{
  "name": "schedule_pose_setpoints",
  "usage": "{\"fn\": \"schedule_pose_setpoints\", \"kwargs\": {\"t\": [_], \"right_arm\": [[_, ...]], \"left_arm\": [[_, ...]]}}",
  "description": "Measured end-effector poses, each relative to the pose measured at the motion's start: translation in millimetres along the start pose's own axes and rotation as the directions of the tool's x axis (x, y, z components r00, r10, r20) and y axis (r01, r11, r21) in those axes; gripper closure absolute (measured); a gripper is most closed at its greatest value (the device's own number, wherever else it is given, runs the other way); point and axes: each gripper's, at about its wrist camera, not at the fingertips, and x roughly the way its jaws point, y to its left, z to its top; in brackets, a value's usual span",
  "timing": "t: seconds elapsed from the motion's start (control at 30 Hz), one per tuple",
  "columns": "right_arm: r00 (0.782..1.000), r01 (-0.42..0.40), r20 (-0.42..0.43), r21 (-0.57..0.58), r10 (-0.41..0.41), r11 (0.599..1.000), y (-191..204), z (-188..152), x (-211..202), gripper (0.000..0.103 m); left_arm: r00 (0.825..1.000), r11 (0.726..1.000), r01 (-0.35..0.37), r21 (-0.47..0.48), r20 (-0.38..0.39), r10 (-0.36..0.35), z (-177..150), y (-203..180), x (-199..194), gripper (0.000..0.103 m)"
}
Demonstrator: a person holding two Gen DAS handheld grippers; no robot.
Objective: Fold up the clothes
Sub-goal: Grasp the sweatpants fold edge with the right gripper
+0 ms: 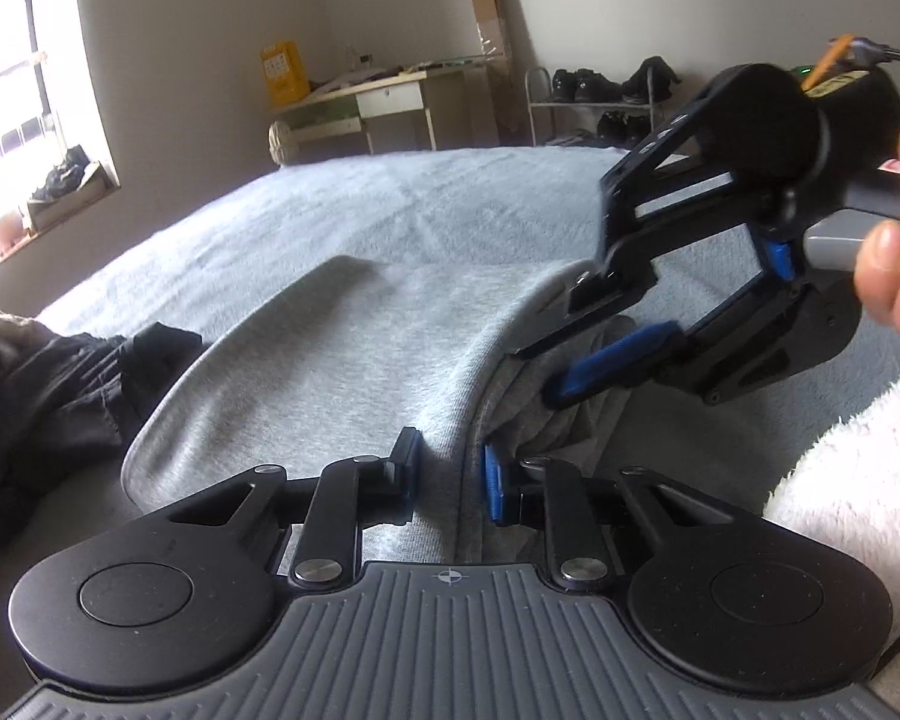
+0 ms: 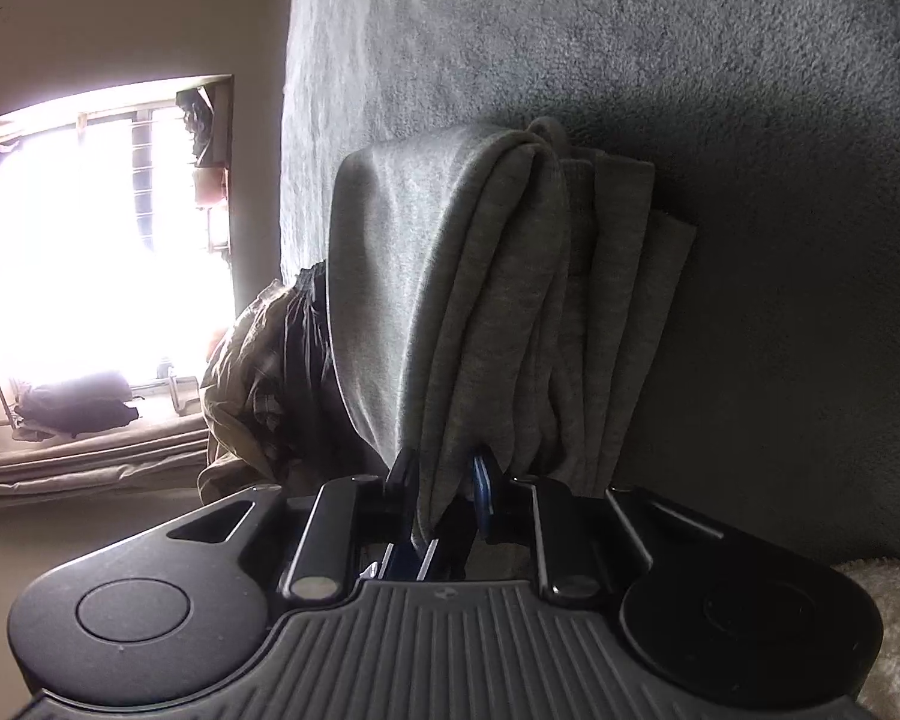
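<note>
Since the grey sweatshirt (image 1: 342,336) is soft, light fleece-knit jersey lying partly folded on the bed (image 1: 306,204), it will drape and sag, not slip; take it at the thick rolled fold edge. Left gripper (image 1: 450,474) has its fingers closed on that fold. Right gripper (image 2: 444,480) pinches the same cloth, layers hanging bunched. Bed cover is nubby grey terry; dark clothes (image 1: 42,396) are heaped beside it.

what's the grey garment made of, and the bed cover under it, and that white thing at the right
Grey garment: looks like heathered jersey or sweatshirt knit, matte, with soft rolled folds. Bed cover: fuzzy terry-like pile, probably towelling or fleece. White blanket: long, shaggy plush pile.
</note>
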Motion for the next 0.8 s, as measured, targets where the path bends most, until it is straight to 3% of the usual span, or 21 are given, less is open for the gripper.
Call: {"fn": "schedule_pose_setpoints", "kwargs": {"t": [0.27,0.43,0.57,0.73,0.8], "right_arm": [[0.997,-0.076,0.038,0.049,0.074,0.996,-13.3,1.1,7.4,0.083],[0.991,-0.124,0.064,0.079,0.119,0.989,-21.6,1.8,11.9,0.085],[0.983,-0.167,0.091,0.087,0.159,0.982,-31.2,2.2,8.8,0.085],[0.987,-0.084,0.147,0.145,0.063,0.986,-39.9,5.7,-16.4,0.083],[0.976,-0.091,0.212,0.153,0.057,0.984,-39.4,5.0,-36.4,0.083]], "left_arm": [[1.000,1.000,0.015,0.022,0.008,-0.015,-4.6,-2.8,0.7,0.089],[1.000,1.000,0.026,-0.009,-0.006,-0.026,-3.7,-1.2,5.4,0.071],[1.000,0.999,-0.016,0.037,-0.018,0.017,-8.6,-7.5,10.9,0.072],[0.998,0.991,-0.055,0.125,-0.013,0.058,-13.8,-18.1,10.2,0.076],[0.997,0.985,-0.069,0.161,-0.005,0.071,-15.5,-22.3,8.8,0.077]]}}
